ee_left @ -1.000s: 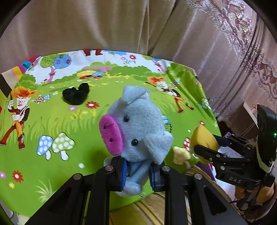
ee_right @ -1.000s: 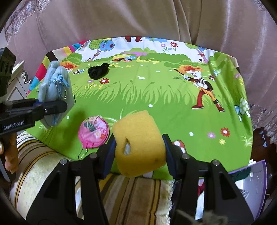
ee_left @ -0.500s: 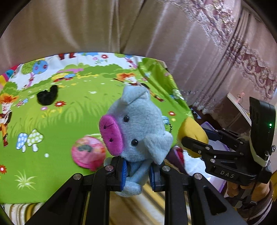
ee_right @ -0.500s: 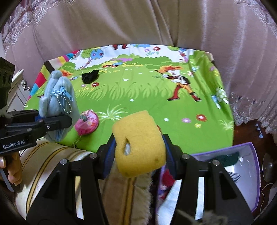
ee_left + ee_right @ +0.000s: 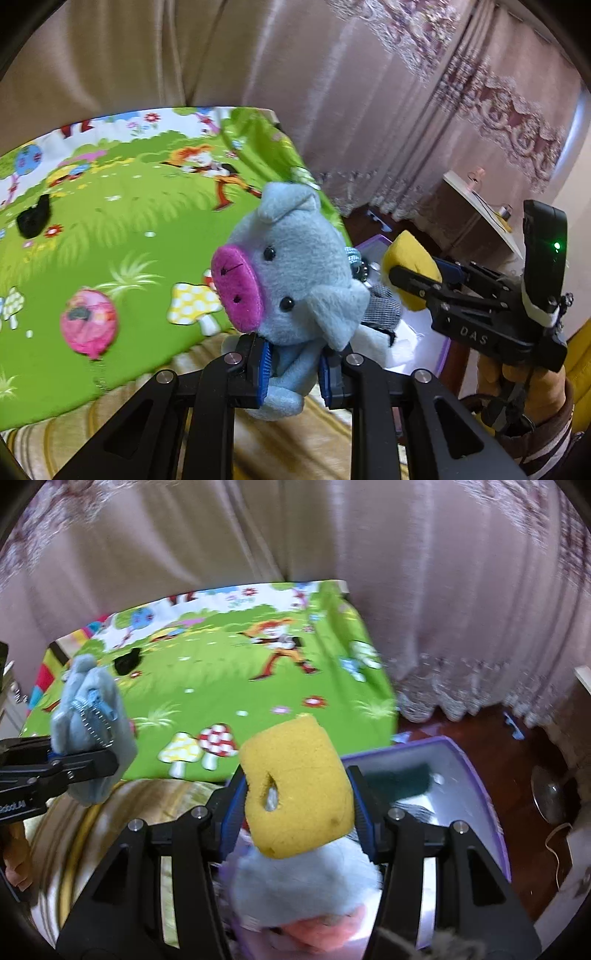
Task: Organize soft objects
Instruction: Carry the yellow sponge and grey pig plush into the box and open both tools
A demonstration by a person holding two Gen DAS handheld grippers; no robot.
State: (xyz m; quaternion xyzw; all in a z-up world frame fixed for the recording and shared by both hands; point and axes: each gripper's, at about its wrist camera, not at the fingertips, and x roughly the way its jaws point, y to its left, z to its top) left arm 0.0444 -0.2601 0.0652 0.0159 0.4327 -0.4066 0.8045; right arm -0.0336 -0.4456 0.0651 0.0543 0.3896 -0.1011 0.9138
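Note:
My left gripper [image 5: 293, 363] is shut on the neck of a blue plush pig [image 5: 295, 266] with a pink snout; from the right wrist view the pig [image 5: 92, 723] shows its back and bead chain. My right gripper [image 5: 297, 805] is shut on a yellow sponge [image 5: 295, 786], held above a purple-rimmed bin [image 5: 480, 775] on the floor. In the left wrist view the sponge [image 5: 410, 266] and the right gripper [image 5: 413, 275] hang to the pig's right. A pink round pouch [image 5: 88, 323] and a small black soft item [image 5: 33, 219] lie on the green cartoon sheet [image 5: 110, 236].
The bin holds a dark green cloth [image 5: 399, 781], a grey fluffy toy [image 5: 306, 878] and other soft pieces. A striped cushion edge [image 5: 110, 812] runs below the sheet. Pink curtains [image 5: 443, 609] hang behind, a floor fan base [image 5: 550, 790] stands right, and a cabinet [image 5: 469, 218] stands by the curtain.
Both grippers have swung to the right, off the sheet's edge, still holding the pig and the sponge. The bin has come under the right gripper; the pouch and black item slid left.

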